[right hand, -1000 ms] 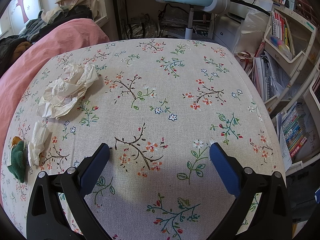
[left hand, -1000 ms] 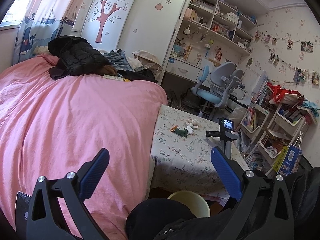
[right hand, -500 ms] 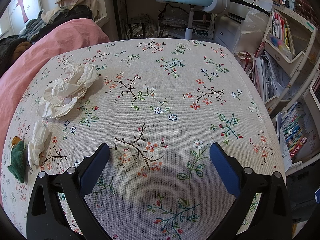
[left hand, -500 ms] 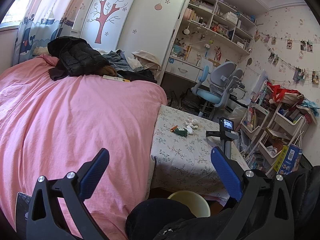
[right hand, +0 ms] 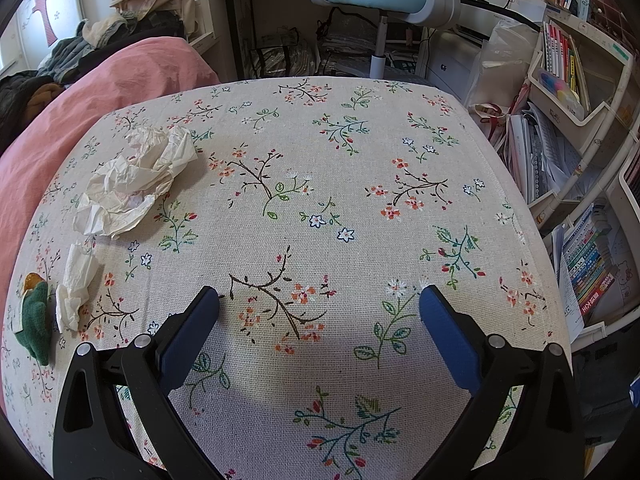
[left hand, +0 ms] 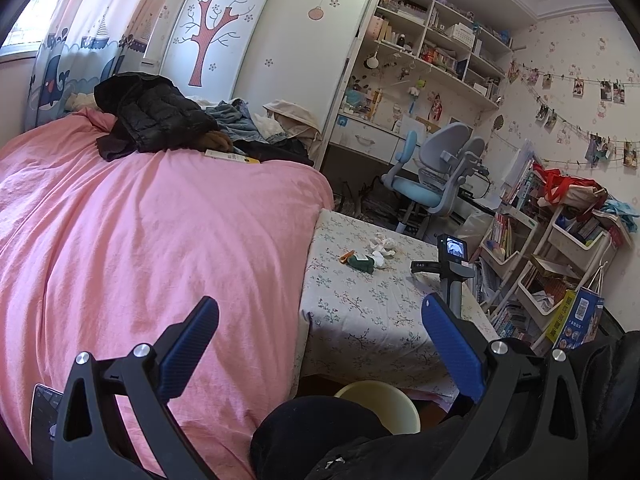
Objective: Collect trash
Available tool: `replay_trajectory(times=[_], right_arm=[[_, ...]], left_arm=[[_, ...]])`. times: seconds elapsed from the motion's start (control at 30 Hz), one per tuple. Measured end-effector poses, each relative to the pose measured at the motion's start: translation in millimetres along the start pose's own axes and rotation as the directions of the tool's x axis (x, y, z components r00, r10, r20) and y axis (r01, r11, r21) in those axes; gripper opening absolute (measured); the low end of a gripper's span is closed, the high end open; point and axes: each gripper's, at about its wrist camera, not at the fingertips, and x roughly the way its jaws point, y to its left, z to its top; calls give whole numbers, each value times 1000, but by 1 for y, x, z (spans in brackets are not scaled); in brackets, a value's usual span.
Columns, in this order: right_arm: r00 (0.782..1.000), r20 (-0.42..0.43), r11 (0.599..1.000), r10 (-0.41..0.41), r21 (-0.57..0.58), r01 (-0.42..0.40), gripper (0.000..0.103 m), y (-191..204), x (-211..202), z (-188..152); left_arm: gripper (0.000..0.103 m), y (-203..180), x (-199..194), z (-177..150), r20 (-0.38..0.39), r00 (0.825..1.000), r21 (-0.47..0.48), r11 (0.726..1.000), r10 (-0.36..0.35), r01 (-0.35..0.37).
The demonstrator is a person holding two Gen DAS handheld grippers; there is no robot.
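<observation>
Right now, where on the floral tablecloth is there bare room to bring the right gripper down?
The floral tablecloth is bare through its middle and whole right side, out to the edge by the white bookshelves. The left strip is crowded: large crumpled white paper, small twisted tissue, green cloth scrap. The right gripper hovers open over bare cloth.

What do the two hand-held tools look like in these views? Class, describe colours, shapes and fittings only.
The left tool and the right tool look alike: black skeletal frames with triangular cut-outs, silver round screw heads at the joints, and two flat, textured blue finger pads. No cables or markings show.
</observation>
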Motion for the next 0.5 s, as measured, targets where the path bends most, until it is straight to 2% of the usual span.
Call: replay_trajectory(times=[0.5], right_arm=[[1000, 0, 1000, 0, 0, 0, 96, 0, 0, 0]], left_arm=[[97, 5, 1, 4, -8, 1000, -17, 1000, -16, 16]])
